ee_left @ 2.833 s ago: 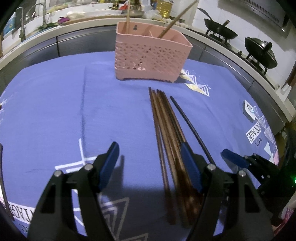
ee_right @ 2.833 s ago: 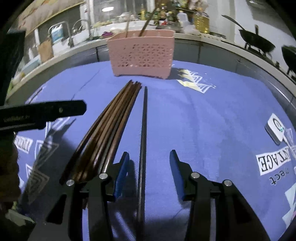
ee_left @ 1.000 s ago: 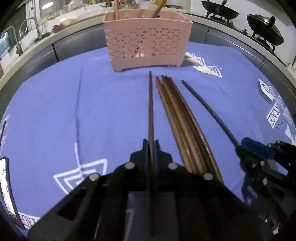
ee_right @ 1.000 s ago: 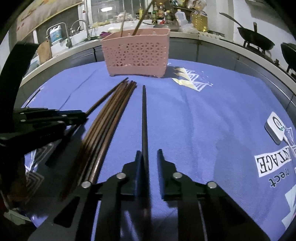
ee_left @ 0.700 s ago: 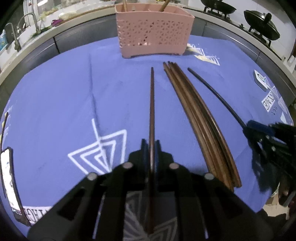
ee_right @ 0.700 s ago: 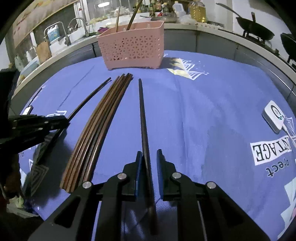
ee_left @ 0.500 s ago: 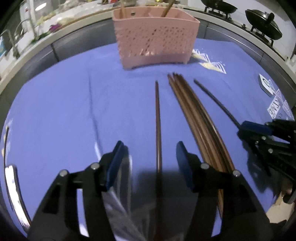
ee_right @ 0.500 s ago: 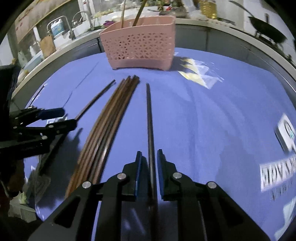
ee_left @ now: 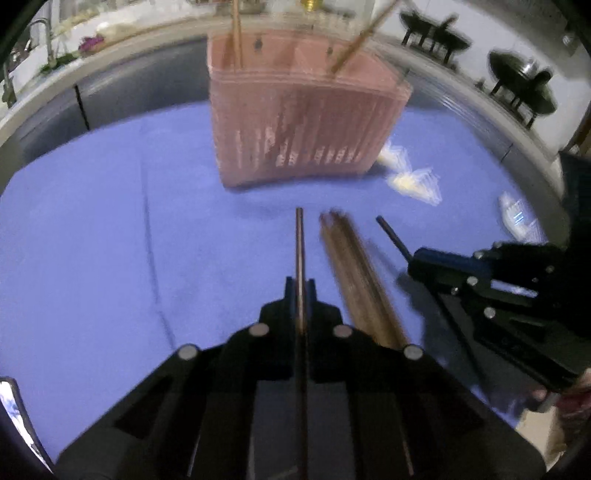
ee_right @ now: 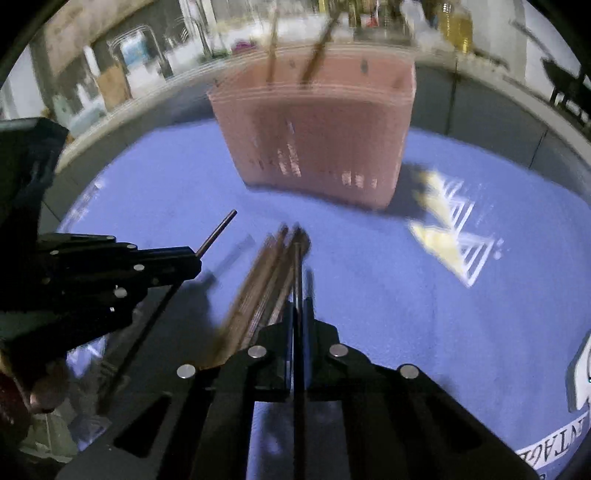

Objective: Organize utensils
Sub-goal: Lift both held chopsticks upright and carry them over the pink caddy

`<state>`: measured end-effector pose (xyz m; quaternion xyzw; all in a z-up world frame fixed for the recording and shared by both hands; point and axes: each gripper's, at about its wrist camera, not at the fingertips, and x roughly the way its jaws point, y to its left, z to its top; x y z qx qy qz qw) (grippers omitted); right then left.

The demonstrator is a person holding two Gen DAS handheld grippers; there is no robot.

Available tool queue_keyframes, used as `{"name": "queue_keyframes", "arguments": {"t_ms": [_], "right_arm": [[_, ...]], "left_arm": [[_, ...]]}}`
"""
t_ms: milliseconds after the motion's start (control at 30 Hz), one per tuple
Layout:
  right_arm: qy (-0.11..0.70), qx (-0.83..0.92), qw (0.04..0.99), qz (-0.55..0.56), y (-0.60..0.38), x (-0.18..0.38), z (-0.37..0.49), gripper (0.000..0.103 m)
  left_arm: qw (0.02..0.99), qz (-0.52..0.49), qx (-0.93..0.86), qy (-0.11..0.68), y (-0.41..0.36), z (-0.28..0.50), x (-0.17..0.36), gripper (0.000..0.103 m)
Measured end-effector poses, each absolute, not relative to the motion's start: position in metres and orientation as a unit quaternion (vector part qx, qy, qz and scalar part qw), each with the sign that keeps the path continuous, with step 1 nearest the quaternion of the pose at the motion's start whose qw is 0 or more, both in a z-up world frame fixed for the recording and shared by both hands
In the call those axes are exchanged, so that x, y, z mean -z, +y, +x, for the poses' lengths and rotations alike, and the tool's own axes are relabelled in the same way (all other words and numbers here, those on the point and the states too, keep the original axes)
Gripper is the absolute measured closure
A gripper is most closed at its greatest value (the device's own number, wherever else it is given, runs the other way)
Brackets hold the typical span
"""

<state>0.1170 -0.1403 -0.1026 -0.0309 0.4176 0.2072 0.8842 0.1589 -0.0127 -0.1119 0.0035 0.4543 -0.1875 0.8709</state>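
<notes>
Left gripper (ee_left: 300, 291): jaws pressed together on a brown chopstick (ee_left: 299, 243), which runs up the centre of the left wrist view, its tip short of the pink basket (ee_left: 303, 122). The same gripper appears at the left edge of the right wrist view, the chopstick tip jutting from it toward the upper right.

Right gripper (ee_right: 299, 306): jaws pressed together on a dark chopstick (ee_right: 296, 266), which runs up the centre of the right wrist view. In the left wrist view this gripper sits at the right, the dark tip projecting toward the upper left.

Loose chopsticks (ee_left: 354, 273): a brown bundle lying on the blue cloth (ee_left: 92, 240), between the two grippers in the left wrist view; in the right wrist view the bundle lies just left of the held dark chopstick. Blurred.

Basket: stands on the cloth in the upper centre of both views, beyond the chopstick tips. Two sticks (ee_left: 236, 33) stand up out of it. Which compartments they occupy cannot be told.

A stove (ee_left: 517, 81) shows in the upper right of the left wrist view.
</notes>
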Motion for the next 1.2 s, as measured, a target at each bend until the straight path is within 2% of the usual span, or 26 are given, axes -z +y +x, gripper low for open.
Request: {"name": "queue_keyframes", "arguments": {"t_ms": [200,500,1200], "right_arm": [[0.312,-0.209,0.927,-0.014,-0.153,0.051,0.072,0.098],[0.204,-0.195,0.959,0.01,-0.162,0.003,0.036,0.098],[0.162,-0.171,0.972,0.006,-0.157,-0.013,0.017,0.098]], "left_arm": [[0.902,-0.034,0.229,0.365,0.008,0.113,0.048,0.099],[0.919,-0.04,0.241,0.308,0.02,0.075,0.013,0.099],[0.929,-0.027,0.236,0.283,0.013,0.058,0.007,0.099]]}}
